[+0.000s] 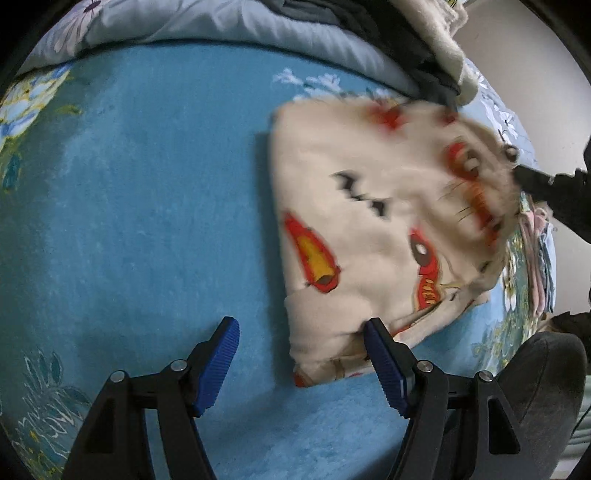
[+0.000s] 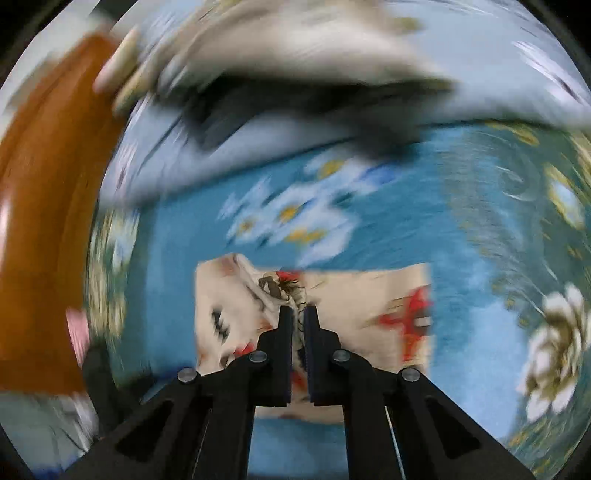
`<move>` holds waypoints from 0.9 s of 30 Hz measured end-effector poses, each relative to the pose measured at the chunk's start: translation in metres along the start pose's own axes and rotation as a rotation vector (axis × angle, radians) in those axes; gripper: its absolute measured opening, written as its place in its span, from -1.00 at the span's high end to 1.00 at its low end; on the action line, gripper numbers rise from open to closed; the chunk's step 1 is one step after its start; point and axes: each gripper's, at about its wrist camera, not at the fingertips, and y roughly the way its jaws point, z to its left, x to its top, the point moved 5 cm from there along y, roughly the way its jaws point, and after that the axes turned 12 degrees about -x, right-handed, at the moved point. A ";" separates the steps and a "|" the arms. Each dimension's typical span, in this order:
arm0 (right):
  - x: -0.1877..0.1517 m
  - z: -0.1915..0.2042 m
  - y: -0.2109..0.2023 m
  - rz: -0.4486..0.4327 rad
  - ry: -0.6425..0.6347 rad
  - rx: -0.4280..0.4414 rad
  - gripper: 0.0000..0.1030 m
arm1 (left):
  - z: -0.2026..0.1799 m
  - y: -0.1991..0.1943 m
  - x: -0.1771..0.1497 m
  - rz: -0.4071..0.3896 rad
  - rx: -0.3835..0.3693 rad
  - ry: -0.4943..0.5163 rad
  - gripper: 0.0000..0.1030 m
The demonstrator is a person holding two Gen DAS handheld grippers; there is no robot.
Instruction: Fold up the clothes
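Note:
A cream garment (image 1: 354, 229) with red, yellow and black prints lies partly folded on the blue floral bedspread (image 1: 147, 206). My left gripper (image 1: 301, 332) is open with blue pads, and its right pad touches the garment's near corner. My right gripper (image 2: 298, 314) is shut on a bunched edge of the same garment (image 2: 354, 295) and holds it up. The right gripper (image 1: 532, 177) also shows in the left wrist view at the garment's far right edge. The right wrist view is motion-blurred.
A pile of dark and cream clothes (image 1: 424, 44) sits at the far edge on a pale floral quilt (image 1: 207, 26). A stack of folded clothes (image 1: 539, 258) lies at the right. An orange-brown surface (image 2: 48, 221) fills the left of the right wrist view.

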 end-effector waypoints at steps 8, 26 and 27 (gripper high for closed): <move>-0.017 -0.046 0.043 0.165 0.132 -0.078 0.95 | 0.005 0.002 -0.008 0.016 -0.020 -0.018 -0.43; -0.053 -0.046 0.085 0.460 0.255 -0.031 -0.25 | 0.017 -0.026 -0.011 -0.049 -0.091 -0.108 -0.43; -0.055 -0.048 0.084 0.466 0.278 -0.024 -0.25 | 0.017 -0.025 -0.011 -0.046 -0.093 -0.108 -0.43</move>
